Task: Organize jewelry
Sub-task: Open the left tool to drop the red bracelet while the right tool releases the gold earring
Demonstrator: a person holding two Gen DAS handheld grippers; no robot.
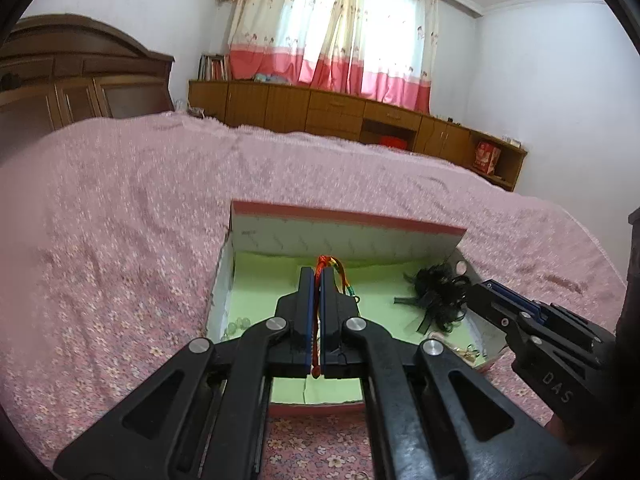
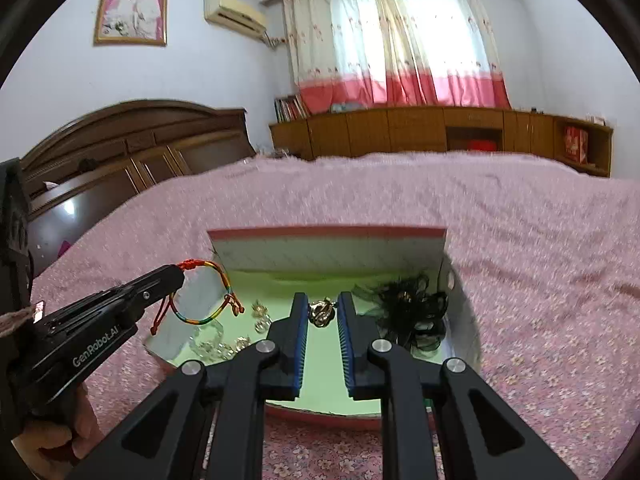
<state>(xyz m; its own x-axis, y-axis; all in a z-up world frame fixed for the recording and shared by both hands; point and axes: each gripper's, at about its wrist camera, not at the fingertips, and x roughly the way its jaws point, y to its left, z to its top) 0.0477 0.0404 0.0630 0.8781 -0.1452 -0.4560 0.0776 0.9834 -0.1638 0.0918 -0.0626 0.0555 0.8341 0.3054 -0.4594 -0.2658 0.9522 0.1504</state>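
Left gripper [image 1: 317, 280] pinches rainbow bracelet [image 2: 208, 296] above box [image 2: 328, 236] holding gold ornament [image 2: 320, 312].

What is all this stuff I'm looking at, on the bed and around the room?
Box: one, pink rim, green lining, open on the bed.
Woven bracelet: one, rainbow with red cord, in the left hand-held gripper.
Gold ornament: one, in the box.
Black hair accessory: one, box's right side.
Clear pieces: several, box's left side.
Bedspread: pink floral.
Curtains: cream and pink.
Wall portrait: one.
Left hand-held gripper: shut.
Right hand-held gripper: open.
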